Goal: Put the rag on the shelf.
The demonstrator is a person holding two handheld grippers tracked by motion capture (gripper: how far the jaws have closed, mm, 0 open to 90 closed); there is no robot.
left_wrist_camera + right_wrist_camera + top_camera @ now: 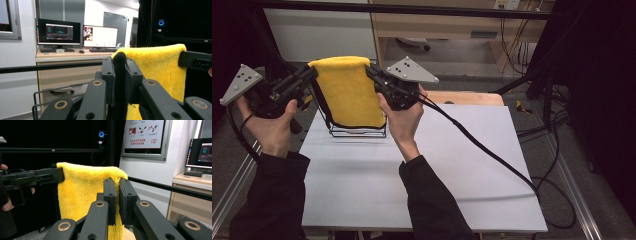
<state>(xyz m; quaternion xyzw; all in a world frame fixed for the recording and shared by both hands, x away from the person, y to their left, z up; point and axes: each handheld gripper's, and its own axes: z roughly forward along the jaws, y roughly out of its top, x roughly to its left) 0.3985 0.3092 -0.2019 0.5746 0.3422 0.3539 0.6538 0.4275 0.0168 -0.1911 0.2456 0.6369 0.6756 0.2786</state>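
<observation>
Above far-left table point(412, 170), yellow towel point(349, 90) hangs over wire rack point(358, 132); left gripper point(312, 74) and right gripper point(371, 71) clamped on top corners, hands raised level.

The high view was lit from above – the white tabletop point(422, 165) was bright and even, with a soft shadow beneath the wire rack point(358, 131) and a faint band across the sheet, while the surroundings fell into near black. The yellow towel point(349, 90) was vivid, without glare. In the left gripper view the monitors point(80, 36) glowed, the right one almost blown out. In the right gripper view the black fingers point(113, 195) close to the lens were slightly soft – the backdrop stayed dark.
</observation>
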